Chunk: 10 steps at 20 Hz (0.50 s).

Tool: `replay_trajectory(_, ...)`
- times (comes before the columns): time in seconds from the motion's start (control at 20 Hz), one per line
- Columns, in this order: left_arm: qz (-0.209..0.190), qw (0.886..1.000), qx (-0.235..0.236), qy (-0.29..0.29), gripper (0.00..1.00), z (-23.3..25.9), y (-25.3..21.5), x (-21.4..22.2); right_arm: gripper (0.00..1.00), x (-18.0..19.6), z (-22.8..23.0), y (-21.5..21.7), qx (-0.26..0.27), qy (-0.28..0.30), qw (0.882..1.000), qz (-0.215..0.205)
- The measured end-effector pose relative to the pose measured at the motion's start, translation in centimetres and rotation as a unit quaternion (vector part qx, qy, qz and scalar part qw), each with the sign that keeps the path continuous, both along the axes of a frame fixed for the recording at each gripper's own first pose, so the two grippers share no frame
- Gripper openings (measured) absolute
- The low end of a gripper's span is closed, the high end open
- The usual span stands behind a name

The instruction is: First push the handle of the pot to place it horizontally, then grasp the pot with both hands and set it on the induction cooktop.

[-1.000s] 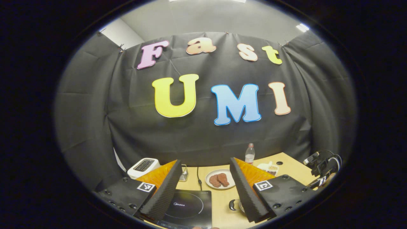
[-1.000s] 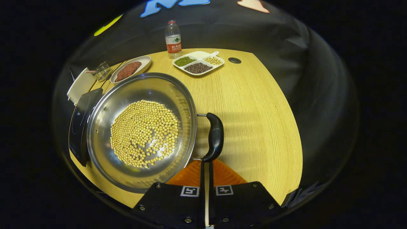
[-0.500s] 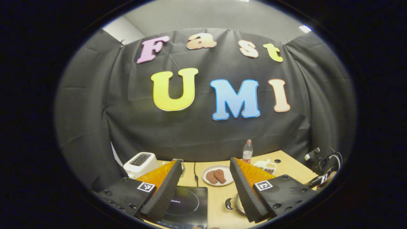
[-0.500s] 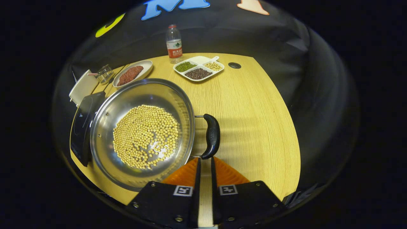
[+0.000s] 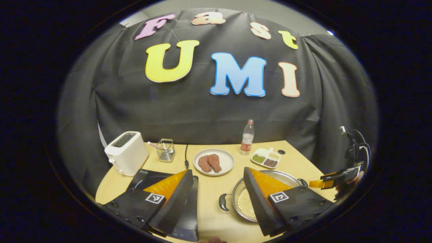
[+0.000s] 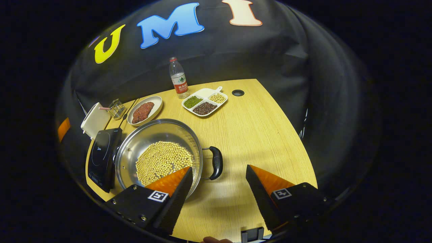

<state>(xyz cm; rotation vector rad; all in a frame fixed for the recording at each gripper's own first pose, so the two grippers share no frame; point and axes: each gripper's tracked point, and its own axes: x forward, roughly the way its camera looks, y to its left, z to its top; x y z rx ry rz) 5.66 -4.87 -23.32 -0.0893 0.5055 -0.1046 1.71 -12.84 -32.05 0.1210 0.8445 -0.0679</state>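
Note:
The steel pot point(image 6: 152, 135), holding yellow beans point(image 6: 163, 160), sits on the wooden table just right of the black induction cooktop point(image 6: 101, 155). Its black right handle point(image 6: 217, 162) sticks out sideways. My right gripper point(image 6: 218, 167) hovers open above and behind that handle, touching nothing. In the left gripper view, my left gripper point(image 5: 217, 172) is open and held above the table, with the cooktop point(image 5: 145, 177) under its left finger. The pot point(image 5: 287, 174) and its left handle point(image 5: 222, 201) lie under its right finger. The right gripper point(image 5: 320, 183) shows far right.
A white toaster point(image 5: 126, 152) and a wire holder point(image 5: 165, 150) stand at the back left. Behind the pot are a plate of meat point(image 5: 213, 162), a water bottle point(image 5: 247, 137) and a divided dish of beans point(image 6: 204, 103). A cable hole point(image 6: 238, 92) is at the far edge.
My right gripper opened, and it drew back and up from the pot's right handle. The left gripper view tipped down, bringing the whole table and the pot into sight.

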Motion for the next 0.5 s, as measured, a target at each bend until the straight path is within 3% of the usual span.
replay_trajectory(0.5, -0.046, 0.992, 0.008, 0.115, 0.97, -12.6, -4.0, 1.4, 0.96, 2.5, -3.6, 0.5, -0.001, 0.021, 1.000, 0.014)
